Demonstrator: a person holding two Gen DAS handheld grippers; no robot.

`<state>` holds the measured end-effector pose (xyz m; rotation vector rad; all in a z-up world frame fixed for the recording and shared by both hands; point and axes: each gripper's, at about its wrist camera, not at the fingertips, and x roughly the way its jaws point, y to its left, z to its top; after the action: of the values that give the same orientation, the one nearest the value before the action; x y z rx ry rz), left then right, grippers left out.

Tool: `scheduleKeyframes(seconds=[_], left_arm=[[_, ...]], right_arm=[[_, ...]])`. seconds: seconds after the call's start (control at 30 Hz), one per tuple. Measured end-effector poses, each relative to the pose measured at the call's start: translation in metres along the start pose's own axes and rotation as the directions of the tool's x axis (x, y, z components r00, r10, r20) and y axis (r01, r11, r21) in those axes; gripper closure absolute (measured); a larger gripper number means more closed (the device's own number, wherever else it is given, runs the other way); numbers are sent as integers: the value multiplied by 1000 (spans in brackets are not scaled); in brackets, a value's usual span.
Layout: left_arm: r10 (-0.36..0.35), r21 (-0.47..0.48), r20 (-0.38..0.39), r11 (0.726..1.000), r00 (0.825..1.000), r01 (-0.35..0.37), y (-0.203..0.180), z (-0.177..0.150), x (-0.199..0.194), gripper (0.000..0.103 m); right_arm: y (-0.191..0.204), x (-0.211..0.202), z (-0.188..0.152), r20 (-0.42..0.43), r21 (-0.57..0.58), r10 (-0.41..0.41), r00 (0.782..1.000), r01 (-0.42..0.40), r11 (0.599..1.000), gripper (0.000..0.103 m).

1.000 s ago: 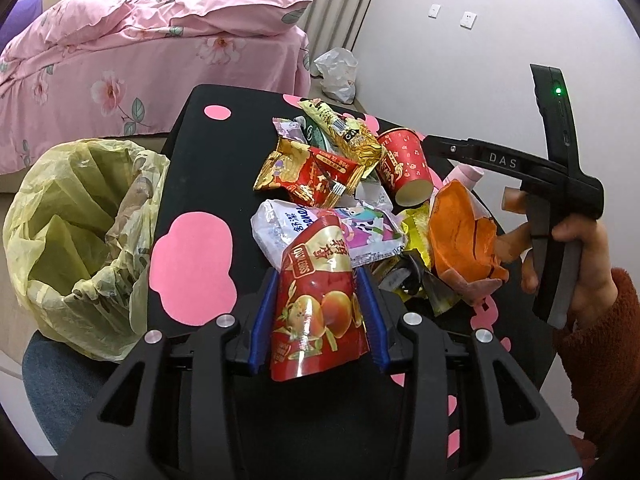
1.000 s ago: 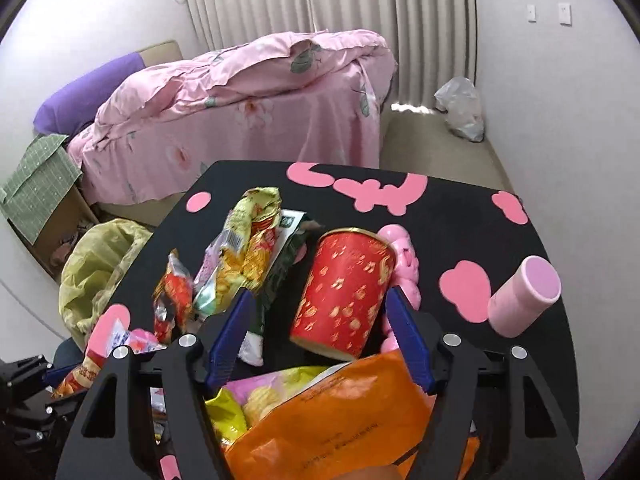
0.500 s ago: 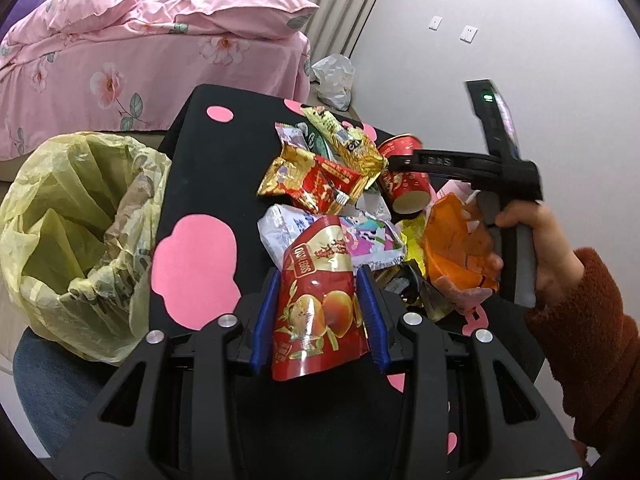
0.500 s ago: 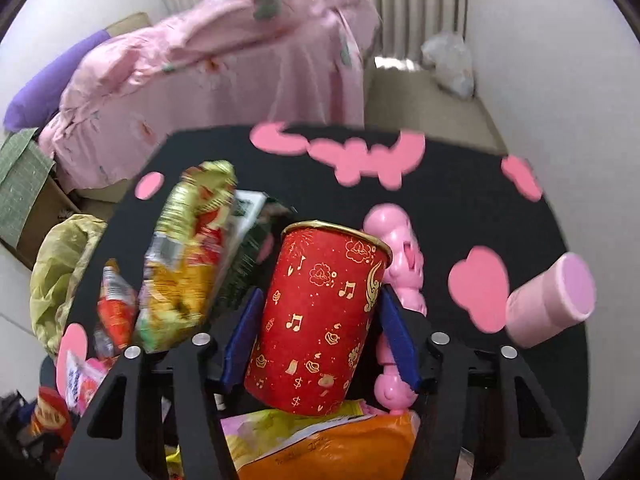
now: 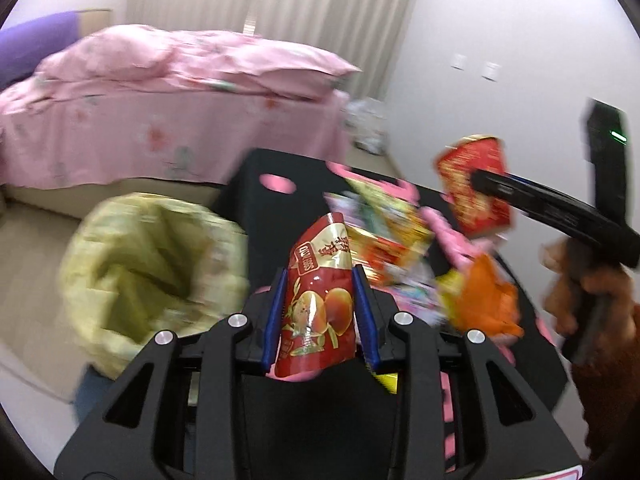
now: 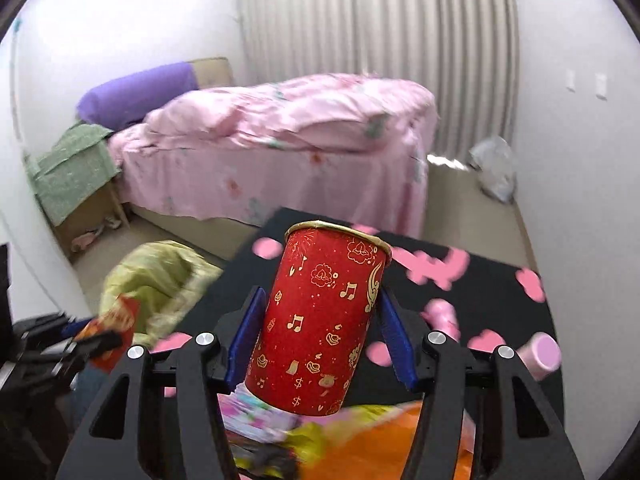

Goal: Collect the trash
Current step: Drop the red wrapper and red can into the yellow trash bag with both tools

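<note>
**Holding a snack pouch and a paper cup above the littered surface**

Gripping with both hands at once, we have our left tool [image 5: 320,312] clenched on a red snack pouch [image 5: 320,300] printed with oranges; its blue pads [image 5: 276,312] press the pouch from both sides, and the pouch stands upright between them, its top leaning a little to the right. Our right tool [image 6: 320,344] is clenched on a red paper cup [image 6: 320,320] decorated with gold music notes, rim up and tilted slightly, the blue pads [image 6: 246,344] squeezing its wall. In the left wrist view the same cup [image 5: 476,188] hangs in the air to the right, above the pile.

Below the tools lies the black surface [image 5: 256,200] with pink blotches, carrying a blurred heap of wrappers [image 5: 384,232] and an orange bag [image 5: 488,300]. In the right wrist view the orange bag [image 6: 400,440] sits just under the cup, and a pink cylinder [image 6: 540,356] lies on its side near the surface's right edge.

Left of the surface stands a bin lined with a yellow-green bag [image 5: 152,272], its mouth wide. Beyond it we see a bed with a pink floral cover [image 5: 172,112], a purple pillow [image 6: 136,96], pleated curtains [image 6: 376,32], and a crumpled white plastic bag [image 6: 494,168] on the floor by the wall.
</note>
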<state>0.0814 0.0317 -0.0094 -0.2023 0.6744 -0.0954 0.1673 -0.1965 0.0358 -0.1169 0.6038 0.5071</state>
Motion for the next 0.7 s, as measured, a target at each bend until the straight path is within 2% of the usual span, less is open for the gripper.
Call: scheduleKeyframes(seconds=[0.13,0.27,0.5,0.7], left_arm=[[131,-80,10,988,991,-130,44,9,-7,72],[183,-111,19,977,983,-180,71,8,-12,72],[208,-150,-13,967,978,-207,101,2,-6,72],[174,-207,-47,962,984,-180,122,0,12,72]], right_arm=[[33,8,12,22,-35,75,997,-74,997,50],[69,23,21,22,-80,144,989,-142,987,50],[114,61,30,-27,-132,230,973,-232,964,50],[127,91,36,-63,-127,265,962,-271,954,50]])
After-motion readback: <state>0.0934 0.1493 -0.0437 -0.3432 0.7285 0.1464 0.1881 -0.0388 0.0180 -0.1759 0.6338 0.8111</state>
